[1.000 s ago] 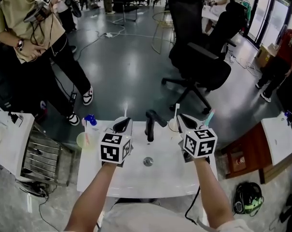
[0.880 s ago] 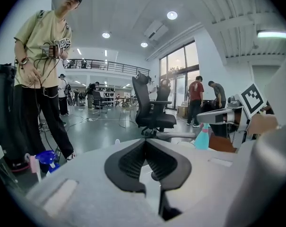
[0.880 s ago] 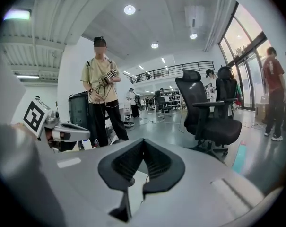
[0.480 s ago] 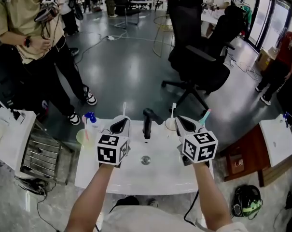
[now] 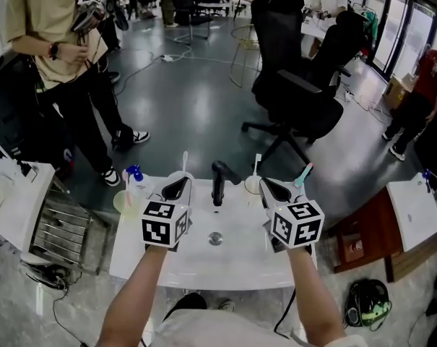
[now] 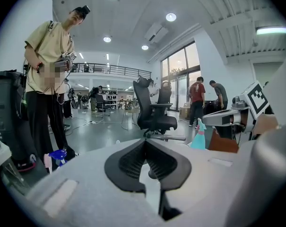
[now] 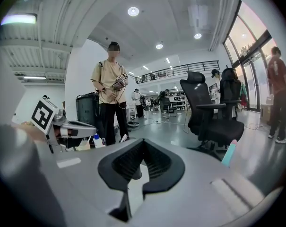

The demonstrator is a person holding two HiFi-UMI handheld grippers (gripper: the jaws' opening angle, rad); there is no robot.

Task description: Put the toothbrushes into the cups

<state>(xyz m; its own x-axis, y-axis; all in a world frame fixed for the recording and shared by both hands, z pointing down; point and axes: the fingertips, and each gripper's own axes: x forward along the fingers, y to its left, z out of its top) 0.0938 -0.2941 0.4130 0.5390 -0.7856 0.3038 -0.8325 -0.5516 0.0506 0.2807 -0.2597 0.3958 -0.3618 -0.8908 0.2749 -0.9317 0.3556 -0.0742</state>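
"Tongs first: gripping anything?"
"No. My left tongs (image 5: pixel 180 185) and right tongs (image 5: pixel 267 186) are both pressed shut, empty, over the white tabletop (image 5: pixel 236 262)."
"Toothbrushes?"
"A pink toothbrush (image 6: pixel 47 161) stands in the green cup (image 5: pixel 124 205) at far left; a white toothbrush (image 5: pixel 257 165) rises from a pale cup (image 5: pixel 253 186) just past my right tongs, a teal toothbrush (image 5: pixel 300 175) beside them."
"Obstacles?"
"The black faucet (image 5: pixel 217 181) stands between my tongs; a blue bottle (image 5: pixel 135 174) sits beside the green cup."
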